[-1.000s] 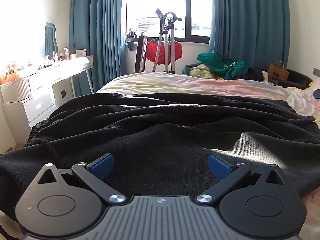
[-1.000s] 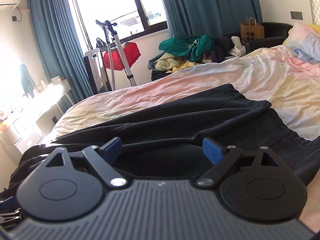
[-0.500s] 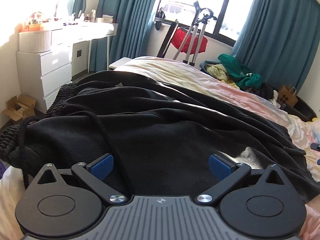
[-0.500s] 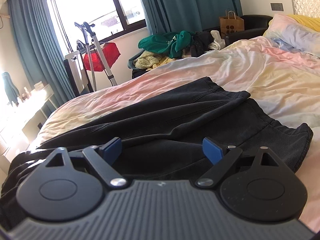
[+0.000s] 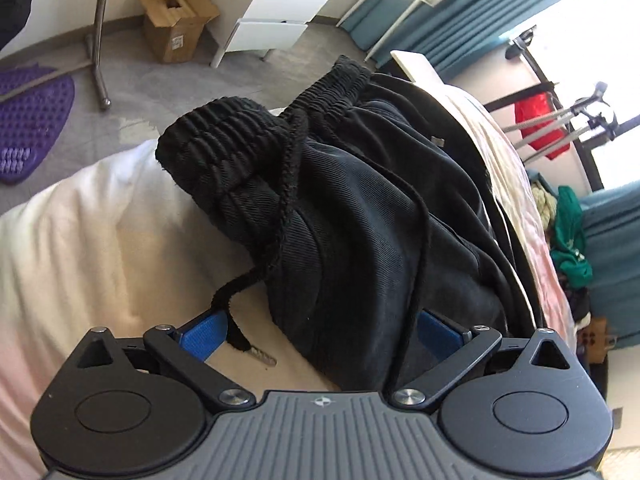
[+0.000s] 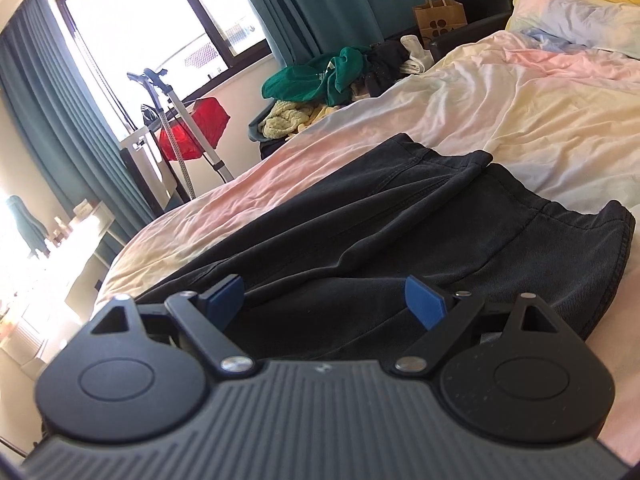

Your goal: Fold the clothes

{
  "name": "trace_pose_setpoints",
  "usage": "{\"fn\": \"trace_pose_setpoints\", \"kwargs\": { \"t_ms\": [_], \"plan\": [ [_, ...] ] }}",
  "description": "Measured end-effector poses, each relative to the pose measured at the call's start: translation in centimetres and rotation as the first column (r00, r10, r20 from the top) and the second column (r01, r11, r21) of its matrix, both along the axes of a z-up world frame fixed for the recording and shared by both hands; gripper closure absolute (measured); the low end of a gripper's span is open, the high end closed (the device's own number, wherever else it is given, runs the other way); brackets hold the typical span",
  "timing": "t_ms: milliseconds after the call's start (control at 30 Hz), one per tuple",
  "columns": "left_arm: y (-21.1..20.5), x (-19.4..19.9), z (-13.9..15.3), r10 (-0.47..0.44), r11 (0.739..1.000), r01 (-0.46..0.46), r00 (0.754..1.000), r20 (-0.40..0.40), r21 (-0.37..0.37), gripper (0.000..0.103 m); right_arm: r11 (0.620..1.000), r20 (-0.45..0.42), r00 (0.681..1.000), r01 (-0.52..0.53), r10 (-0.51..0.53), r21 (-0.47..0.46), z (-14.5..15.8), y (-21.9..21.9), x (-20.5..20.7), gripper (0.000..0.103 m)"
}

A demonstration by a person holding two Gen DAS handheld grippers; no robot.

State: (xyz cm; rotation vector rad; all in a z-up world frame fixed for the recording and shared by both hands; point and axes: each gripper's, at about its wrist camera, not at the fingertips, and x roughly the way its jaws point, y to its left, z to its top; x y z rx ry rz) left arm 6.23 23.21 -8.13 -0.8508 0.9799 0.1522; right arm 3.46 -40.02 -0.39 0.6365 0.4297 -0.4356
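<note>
Gaping, both tools (image 5: 320, 334) (image 6: 325, 300) straddle black shorts (image 5: 360, 208) on the bed (image 6: 520, 92); drawstring (image 5: 286, 184) crosses the left.

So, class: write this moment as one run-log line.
stage: pre-grasp | left gripper: open, at waistband end of black shorts | right gripper: open, at hem end | drawstring: loose on bed

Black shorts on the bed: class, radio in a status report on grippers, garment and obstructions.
Left gripper open at waistband end. Right gripper open over leg end. Black shorts rumpled, unfolded on bed. Drawstring loose between left fingers.
</note>
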Motion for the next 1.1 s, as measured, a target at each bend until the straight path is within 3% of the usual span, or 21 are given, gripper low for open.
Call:
{"fn": "trace_pose_setpoints", "kwargs": {
  "t_ms": [133,267,467,600,700,767,867,1000,1100],
  "plan": [
    [1.5,1.4,-2.1,0.048,0.998,-0.048,0.999,-0.003,-0.033,0.001,1.0,-0.012,1.0,0.014,-0.014,0.018,-0.3,-0.3,-0.2,0.014],
    [2.2,2.4,-2.4,0.077,0.996,-0.073,0.994,0.08,-0.057,0.001,0.999,-0.014,1.0,0.023,-0.023,0.037,-0.5,-0.5,-0.3,0.014],
    [2.6,2.4,-2.9,0.13,0.978,-0.094,0.972,0.195,-0.185,0.003,0.999,-0.014,0.999,0.034,-0.034,0.027,-0.3,-0.7,-0.1,0.014],
    [2.4,2.8,-3.2,0.136,0.977,-0.1,0.973,0.186,-0.19,0.008,0.999,-0.022,0.999,0.042,-0.041,0.029,-0.4,-0.9,0.1,0.014],
    [1.8,3.3,-3.1,0.121,0.983,-0.091,0.975,0.186,-0.16,0.022,0.998,-0.022,0.999,0.049,-0.048,0.029,-0.4,-1.0,0.0,0.014],
    [1.6,3.4,-3.1,0.109,0.986,-0.083,0.977,0.186,-0.144,0.044,0.998,-0.02,0.998,0.062,-0.061,0.032,-0.5,-1.2,-0.1,0.014],
    [1.6,3.4,-3.2,0.105,0.986,-0.077,0.977,0.187,-0.15,0.059,0.994,-0.006,0.997,0.083,-0.083,0.075,-0.6,-2.7,-0.9,0.014],
    [1.7,3.0,-3.2,0.123,0.982,-0.09,0.971,0.203,-0.164,0.075,0.937,0.03,0.958,0.273,-0.286,0.218,-1.9,-7.2,-4.6,0.014],
    [1.5,2.8,-2.4,0.12,0.985,-0.086,0.964,0.238,-0.15,0.085,0.89,0.001,0.917,0.386,-0.398,0.244,-3.5,-10.0,-7.4,0.014]
  ]
}}
